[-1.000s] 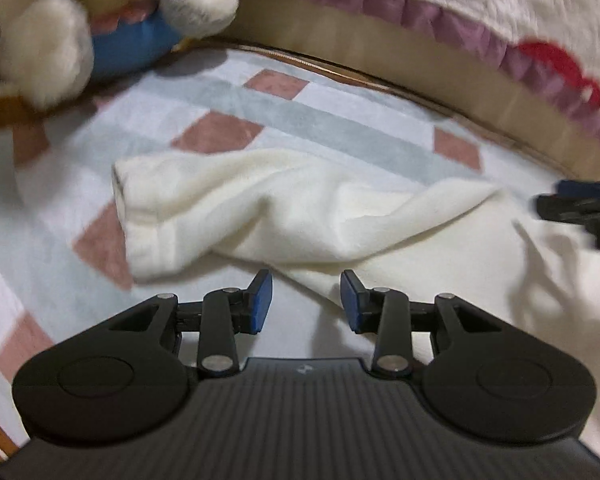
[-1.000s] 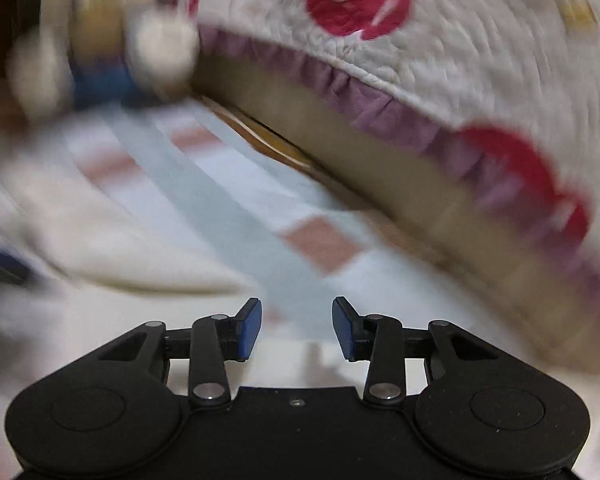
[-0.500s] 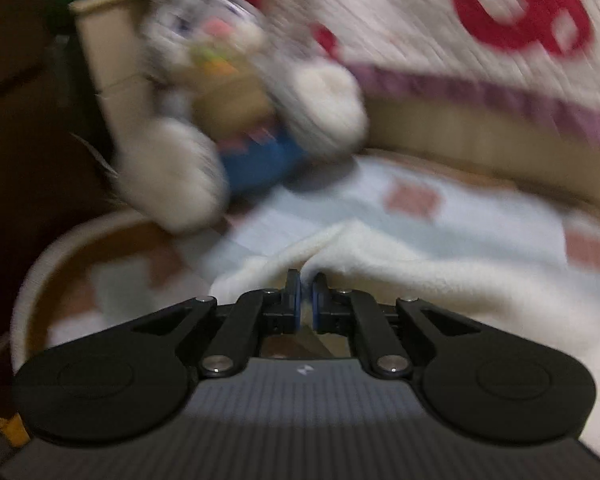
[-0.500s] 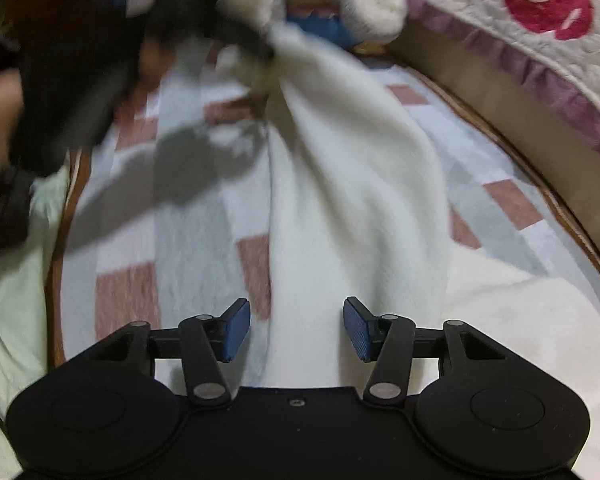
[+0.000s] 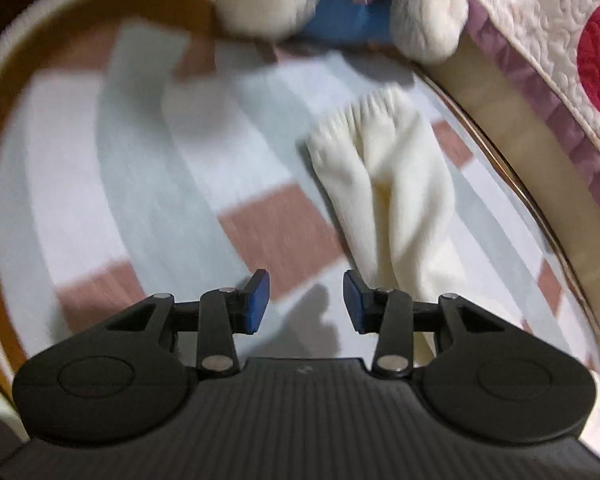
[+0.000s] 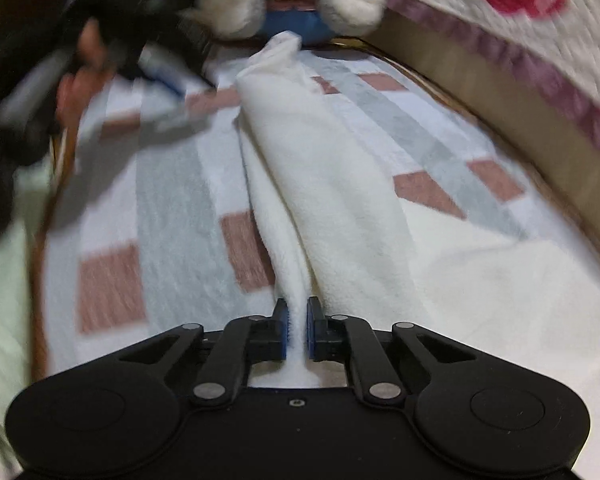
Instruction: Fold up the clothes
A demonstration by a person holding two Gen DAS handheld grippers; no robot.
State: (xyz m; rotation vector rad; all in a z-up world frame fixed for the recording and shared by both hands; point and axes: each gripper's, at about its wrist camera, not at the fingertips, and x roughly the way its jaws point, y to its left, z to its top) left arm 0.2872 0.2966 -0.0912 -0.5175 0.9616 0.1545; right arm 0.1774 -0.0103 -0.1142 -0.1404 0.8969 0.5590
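A cream fleece garment point(image 6: 332, 200) lies stretched lengthwise over a checked blanket point(image 6: 168, 200). My right gripper point(image 6: 298, 330) is shut on a fold of the garment at its near end. In the left wrist view one long part of the garment point(image 5: 396, 184) runs away to a ribbed cuff, just right of my left gripper point(image 5: 304, 300). That gripper is open, with only blanket between its blue pads. In the right wrist view the left gripper point(image 6: 156, 68) shows blurred at upper left, held by a hand point(image 6: 80, 80), apart from the garment's far end.
A plush toy point(image 5: 340, 4) with white paws and blue middle sits at the far end of the blanket point(image 5: 148, 208). A quilted cover point(image 5: 572, 40) with red pattern and purple trim rises along the right. A pale green cloth point(image 6: 4, 304) lies at the left edge.
My left gripper has opened, let go of the garment's end and pulled left. My right gripper has shut on the garment's near fold. The garment now lies stretched out.
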